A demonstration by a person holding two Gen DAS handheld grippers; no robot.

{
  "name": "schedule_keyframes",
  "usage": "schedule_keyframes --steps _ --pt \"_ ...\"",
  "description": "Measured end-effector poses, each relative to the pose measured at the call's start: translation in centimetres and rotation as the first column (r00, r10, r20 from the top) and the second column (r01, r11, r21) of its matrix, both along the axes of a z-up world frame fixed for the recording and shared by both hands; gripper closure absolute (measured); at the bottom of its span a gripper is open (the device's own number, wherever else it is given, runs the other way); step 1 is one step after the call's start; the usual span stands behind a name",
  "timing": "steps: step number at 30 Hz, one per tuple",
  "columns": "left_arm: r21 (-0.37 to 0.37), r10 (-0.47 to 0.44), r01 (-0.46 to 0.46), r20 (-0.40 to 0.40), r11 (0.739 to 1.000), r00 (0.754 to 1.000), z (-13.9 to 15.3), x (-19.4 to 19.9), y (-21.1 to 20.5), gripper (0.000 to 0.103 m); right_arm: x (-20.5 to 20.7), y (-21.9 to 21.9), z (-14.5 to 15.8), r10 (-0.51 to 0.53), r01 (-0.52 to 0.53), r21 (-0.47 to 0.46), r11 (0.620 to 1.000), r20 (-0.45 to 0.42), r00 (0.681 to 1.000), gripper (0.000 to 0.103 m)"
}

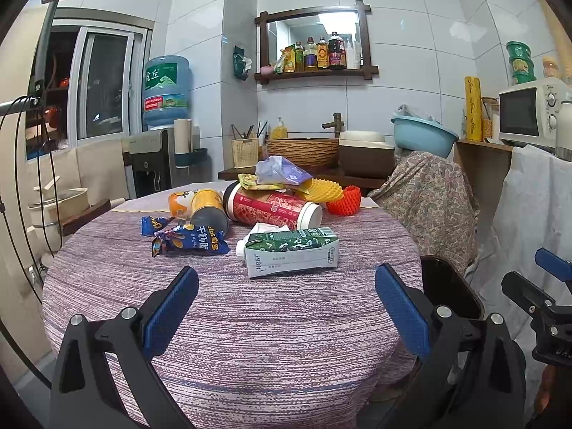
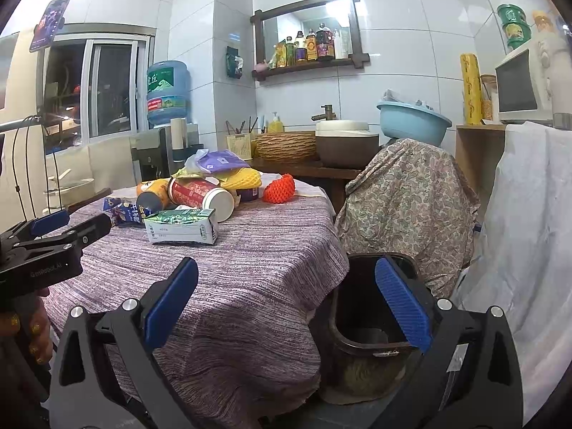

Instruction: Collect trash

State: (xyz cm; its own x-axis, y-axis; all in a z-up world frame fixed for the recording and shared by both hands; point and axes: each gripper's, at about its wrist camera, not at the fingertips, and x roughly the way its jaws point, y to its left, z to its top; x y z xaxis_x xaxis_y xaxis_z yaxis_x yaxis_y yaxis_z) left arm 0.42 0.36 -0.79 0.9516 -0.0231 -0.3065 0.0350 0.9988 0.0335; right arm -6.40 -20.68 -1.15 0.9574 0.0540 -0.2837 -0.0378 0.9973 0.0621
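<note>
Left wrist view: both grippers' jaws apart, empty; milk carton (image 1: 291, 250) fronts trash pile; bin (image 2: 371, 321) beside table (image 1: 250, 321).

— What is the room like ahead of the gripper?
— White tiled walls (image 1: 393, 71), and a wooden-framed mirror shelf (image 1: 314, 71) carrying bottles, straight ahead.
— And off to the left?
— A dark sliding window (image 1: 103, 85), with a water dispenser (image 1: 161, 157) beside it.
— To the right?
— A microwave (image 1: 529, 114) on a wooden cabinet (image 1: 479, 164), and a paisley-covered chair (image 1: 429, 200).
</note>
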Motion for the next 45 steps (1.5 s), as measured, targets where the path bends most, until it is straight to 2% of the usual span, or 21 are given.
schedule_keyframes --steps 32,45 --pt "-0.001 0.001 -0.002 -0.031 1.000 1.000 -0.2 0.7 0.1 0.005 0.4 0.2 -0.3 0.010 -0.010 0.004 1.000 -0.021 1.000 0.005" --pt "0.000 0.022 -0.022 -0.116 1.000 0.993 -1.6 2.5 2.3 0.005 3.6 1.3 -1.6 0.101 -0.101 0.009 0.995 -0.124 0.987 0.005"
